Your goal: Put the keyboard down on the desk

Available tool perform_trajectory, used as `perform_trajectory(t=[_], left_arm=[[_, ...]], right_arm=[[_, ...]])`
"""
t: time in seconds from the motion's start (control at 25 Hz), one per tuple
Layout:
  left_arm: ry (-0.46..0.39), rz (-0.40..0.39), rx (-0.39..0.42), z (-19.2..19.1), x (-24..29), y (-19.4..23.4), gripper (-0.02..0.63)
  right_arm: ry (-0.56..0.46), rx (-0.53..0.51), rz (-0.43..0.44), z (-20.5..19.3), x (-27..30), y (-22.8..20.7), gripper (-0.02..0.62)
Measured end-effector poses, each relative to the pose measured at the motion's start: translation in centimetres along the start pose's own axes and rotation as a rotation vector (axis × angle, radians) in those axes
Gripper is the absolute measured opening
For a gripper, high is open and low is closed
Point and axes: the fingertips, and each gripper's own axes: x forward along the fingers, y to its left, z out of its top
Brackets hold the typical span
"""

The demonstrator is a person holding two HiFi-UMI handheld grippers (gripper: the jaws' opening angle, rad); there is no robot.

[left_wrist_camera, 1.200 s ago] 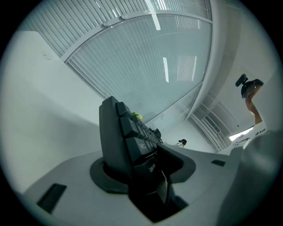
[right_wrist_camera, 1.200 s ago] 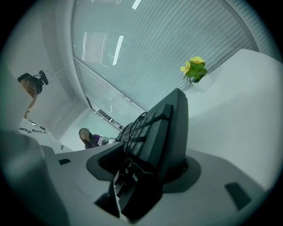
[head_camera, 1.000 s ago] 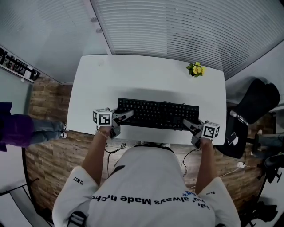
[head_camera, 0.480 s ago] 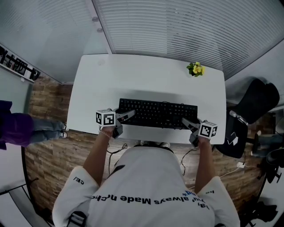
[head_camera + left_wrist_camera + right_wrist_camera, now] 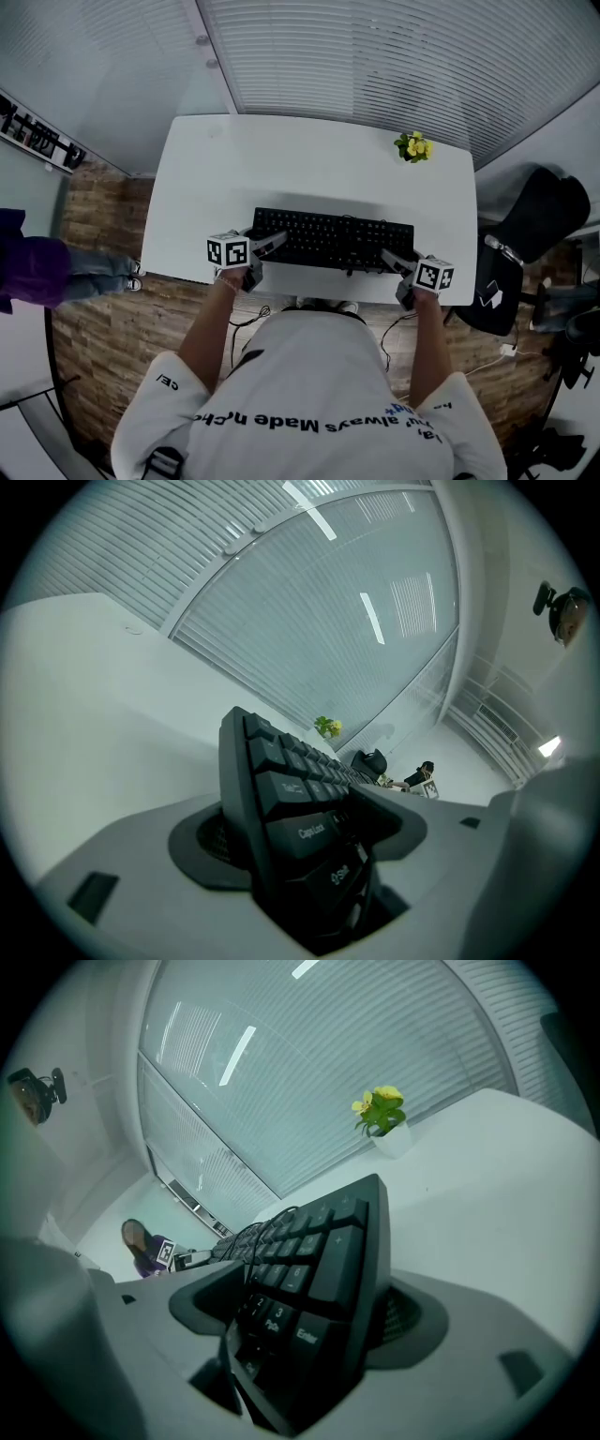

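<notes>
A black keyboard (image 5: 333, 239) lies lengthwise over the front part of the white desk (image 5: 281, 159). My left gripper (image 5: 265, 246) is shut on its left end, and my right gripper (image 5: 394, 260) is shut on its right end. In the left gripper view the keyboard (image 5: 281, 808) fills the jaws, Caps Lock end nearest. The right gripper view shows the keyboard (image 5: 314, 1279) clamped at the numpad end, tilted above the desk (image 5: 506, 1176). Whether it touches the desktop I cannot tell.
A small pot of yellow flowers (image 5: 413, 146) stands at the desk's back right corner. A black office chair (image 5: 544, 220) is to the right of the desk. A cable hangs below the desk's front edge. White blinds run behind the desk.
Both grippers and the keyboard have shifted slightly toward the desk's front edge and tilted down, so more desktop shows in both gripper views. Both grips are unchanged.
</notes>
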Motion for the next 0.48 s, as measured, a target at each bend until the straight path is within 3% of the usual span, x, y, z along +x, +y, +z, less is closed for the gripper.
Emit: perform_trajectory(t=[0.48], left_arm=[[-0.007, 0.074, 0.026, -0.9, 0.9, 1.3, 0.350]], right_arm=[[0.000, -0.005, -0.065, -0.3, 0.6, -1.5, 0.433]])
